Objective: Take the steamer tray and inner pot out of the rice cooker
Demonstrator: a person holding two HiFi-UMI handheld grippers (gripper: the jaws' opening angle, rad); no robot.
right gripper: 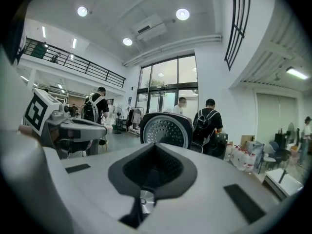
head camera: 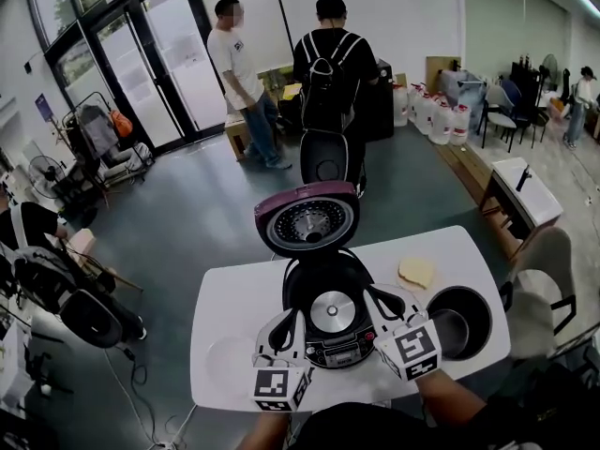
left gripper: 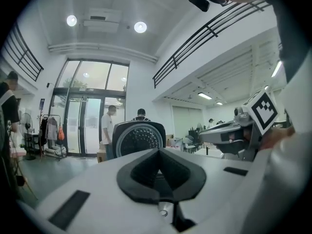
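Note:
The rice cooker (head camera: 328,319) stands open on the white table (head camera: 234,307), its purple lid (head camera: 307,218) raised and the bare heating plate (head camera: 332,311) showing inside. The dark inner pot (head camera: 458,322) sits on the table to the cooker's right. A pale round shape (head camera: 225,359) at the table's left may be the steamer tray; I cannot tell. My left gripper (head camera: 292,320) and right gripper (head camera: 377,300) hover at the cooker's near rim, both shut and empty. The shut left gripper (left gripper: 158,155) and the shut right gripper (right gripper: 156,152) each point at the lid (left gripper: 139,138) (right gripper: 165,130).
A yellowish pad (head camera: 416,272) lies behind the pot. A black chair (head camera: 323,157) stands beyond the table and a white chair (head camera: 542,284) to its right. Two people (head camera: 333,64) stand at the back near the glass doors. Water jugs (head camera: 436,115) line the far right.

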